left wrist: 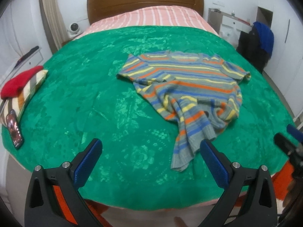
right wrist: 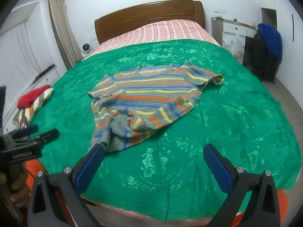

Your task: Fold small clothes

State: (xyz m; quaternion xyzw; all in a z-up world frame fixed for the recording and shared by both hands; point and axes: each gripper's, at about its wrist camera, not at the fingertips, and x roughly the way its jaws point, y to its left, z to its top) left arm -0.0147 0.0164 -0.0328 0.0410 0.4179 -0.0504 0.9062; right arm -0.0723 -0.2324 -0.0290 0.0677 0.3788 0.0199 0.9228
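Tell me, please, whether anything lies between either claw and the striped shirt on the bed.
Nothing visible does. Only bare green blanket separates the open left claw and open right claw from the striped shirt. The red cloth and phone lie far off at the bed's left edge.

Home bedroom: bed (left wrist: 94,87), wooden headboard (left wrist: 144,3), curtain (right wrist: 62,28).

- On the left gripper (right wrist: 40,132), seen at the left edge of the right wrist view, a line of pale letters is printed along the black body. The letters are too blurred to read with certainty.
- No other text, number, brand or sign can be read in the two views.
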